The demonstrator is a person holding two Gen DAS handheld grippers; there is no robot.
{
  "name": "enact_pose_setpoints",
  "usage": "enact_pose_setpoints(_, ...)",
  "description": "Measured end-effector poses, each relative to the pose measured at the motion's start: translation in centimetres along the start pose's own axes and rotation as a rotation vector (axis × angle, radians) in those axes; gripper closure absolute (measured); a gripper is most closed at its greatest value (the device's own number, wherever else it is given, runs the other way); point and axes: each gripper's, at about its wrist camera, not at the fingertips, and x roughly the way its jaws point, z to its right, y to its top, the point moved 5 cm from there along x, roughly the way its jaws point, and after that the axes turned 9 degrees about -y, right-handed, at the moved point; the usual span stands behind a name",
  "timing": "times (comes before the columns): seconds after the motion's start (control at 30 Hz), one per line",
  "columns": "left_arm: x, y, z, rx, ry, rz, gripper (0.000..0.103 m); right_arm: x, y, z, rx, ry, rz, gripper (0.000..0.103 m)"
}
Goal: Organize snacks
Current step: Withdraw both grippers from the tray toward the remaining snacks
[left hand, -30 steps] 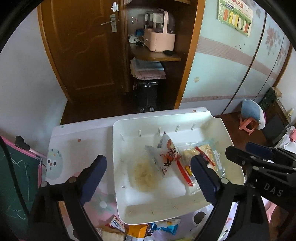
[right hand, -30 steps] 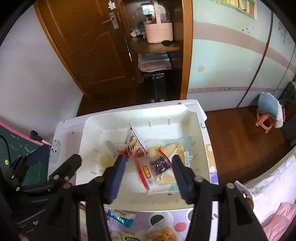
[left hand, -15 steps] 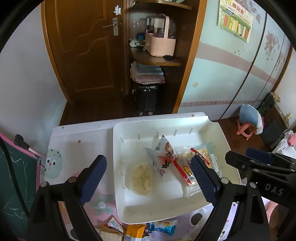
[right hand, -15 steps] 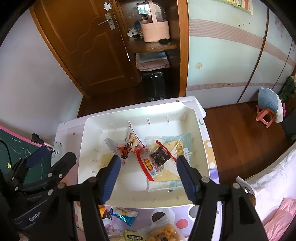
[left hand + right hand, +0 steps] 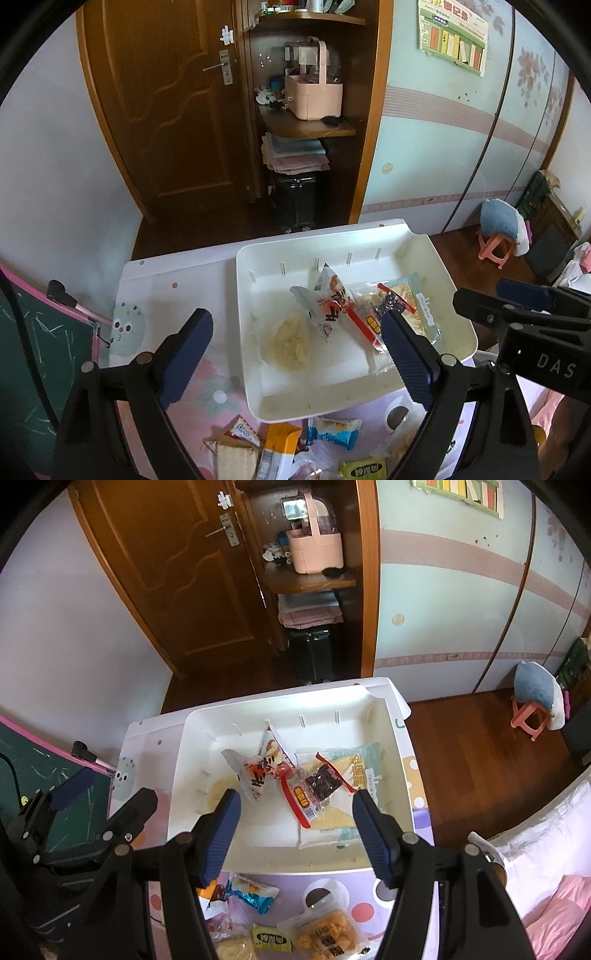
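Observation:
A white tray [image 5: 458, 291] [image 5: 397, 771] sits on a small patterned table [image 5: 173, 295] [image 5: 151, 738]. Inside lie a pale round cake in clear wrap [image 5: 288, 341], a white and red snack bag [image 5: 328, 302] [image 5: 258, 771], a red-edged clear packet [image 5: 314, 786] and a light blue packet [image 5: 358, 771]. My left gripper [image 5: 295, 354] hangs open above the tray's near left side, nothing between its fingers. Above the tray's near edge, my right gripper [image 5: 293, 819] also stands open and empty. Loose snacks [image 5: 332, 434] [image 5: 255, 890] lie on the table in front of the tray.
A green chalkboard with a pink frame [image 5: 40, 339] stands left of the table. Behind are a wooden door [image 5: 173, 103], a shelf with a pink basket [image 5: 314, 96] and a black suitcase [image 5: 295, 199]. A pink stool [image 5: 528, 716] stands on the wooden floor at right; white bedding [image 5: 546, 834] is near right.
Both grippers have lifted and drawn back from the tray, so it looks smaller and lower in each view. The red-edged packet now lies free in the tray, clear of the right fingers.

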Motion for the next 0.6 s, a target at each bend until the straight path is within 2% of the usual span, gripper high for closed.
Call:
enact_pose_setpoints(0.23,-3.2,-1.4,0.9,-0.008,0.007,0.017,0.011,-3.2,-1.5,0.6,-0.007,0.006,0.038,0.04)
enact_pose_setpoints(0.6,-10.1,-5.2,2.5,-0.033,-0.009,0.059,0.011,-9.5,-5.8,1.5,-0.026,0.014,0.094,0.04)
